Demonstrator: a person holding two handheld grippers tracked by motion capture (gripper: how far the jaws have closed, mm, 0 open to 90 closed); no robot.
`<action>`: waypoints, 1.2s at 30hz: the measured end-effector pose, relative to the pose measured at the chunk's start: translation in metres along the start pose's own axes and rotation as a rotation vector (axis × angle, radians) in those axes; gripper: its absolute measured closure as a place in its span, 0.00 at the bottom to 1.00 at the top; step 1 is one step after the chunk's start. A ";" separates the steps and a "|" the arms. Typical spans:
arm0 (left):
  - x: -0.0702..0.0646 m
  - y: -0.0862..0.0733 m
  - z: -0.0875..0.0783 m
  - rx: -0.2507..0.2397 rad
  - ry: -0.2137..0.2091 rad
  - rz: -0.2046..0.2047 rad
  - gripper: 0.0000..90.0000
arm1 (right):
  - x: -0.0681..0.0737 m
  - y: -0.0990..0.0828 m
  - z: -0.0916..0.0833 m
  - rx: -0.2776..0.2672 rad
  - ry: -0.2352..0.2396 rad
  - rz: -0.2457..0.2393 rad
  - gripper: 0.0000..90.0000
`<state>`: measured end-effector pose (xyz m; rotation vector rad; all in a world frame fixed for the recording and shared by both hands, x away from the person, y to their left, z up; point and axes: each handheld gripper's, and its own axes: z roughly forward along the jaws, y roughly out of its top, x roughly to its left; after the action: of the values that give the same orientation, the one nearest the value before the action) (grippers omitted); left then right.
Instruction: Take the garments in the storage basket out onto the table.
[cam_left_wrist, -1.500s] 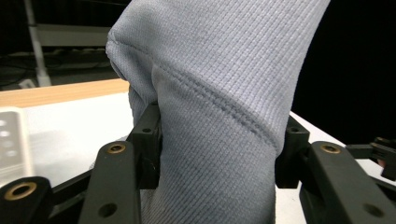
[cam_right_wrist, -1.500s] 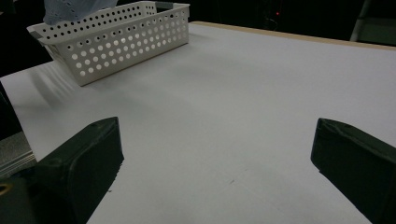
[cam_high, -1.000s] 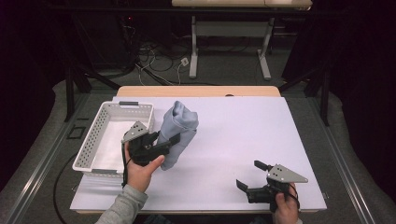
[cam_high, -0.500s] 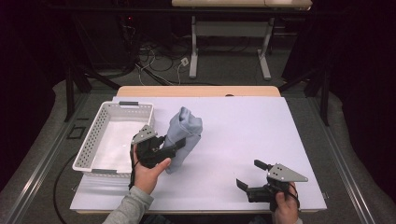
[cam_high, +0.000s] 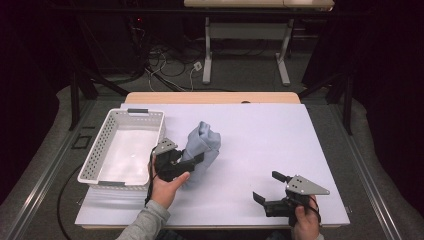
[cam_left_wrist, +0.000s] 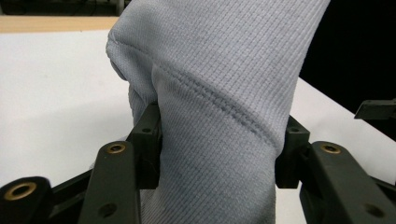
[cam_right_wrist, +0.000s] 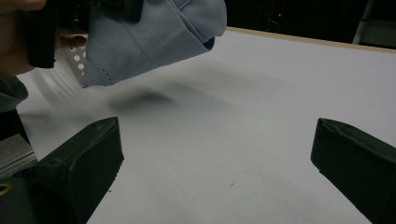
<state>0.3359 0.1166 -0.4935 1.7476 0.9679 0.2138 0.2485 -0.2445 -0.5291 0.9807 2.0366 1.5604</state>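
in the left gripper view the grey cloth (cam_left_wrist: 219, 93) runs off the top and bottom edges, so neither end shows, and it covers the inner faces of the left gripper (cam_left_wrist: 219, 154) where they press it. in the right gripper view the cloth's upper part is cut by the top edge, and the hand (cam_right_wrist: 18, 42) beside it by the left edge. in the high view the cloth (cam_high: 202, 150) hides the left gripper's (cam_high: 192, 162) tips, and the basket's (cam_high: 100, 172) holes are too small to make out.
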 end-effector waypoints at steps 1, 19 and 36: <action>0.000 -0.001 0.002 0.004 0.000 -0.002 0.54 | 0.000 0.000 0.000 0.002 0.000 0.000 0.02; 0.001 -0.020 0.042 0.129 0.003 -0.022 0.53 | 0.000 0.000 0.000 0.007 0.005 -0.002 0.02; 0.001 -0.022 0.051 0.164 -0.015 -0.026 0.45 | 0.001 -0.001 0.002 0.004 0.007 -0.001 0.02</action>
<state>0.3542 0.0829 -0.5336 1.8820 1.0200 0.1069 0.2490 -0.2430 -0.5300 0.9770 2.0451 1.5628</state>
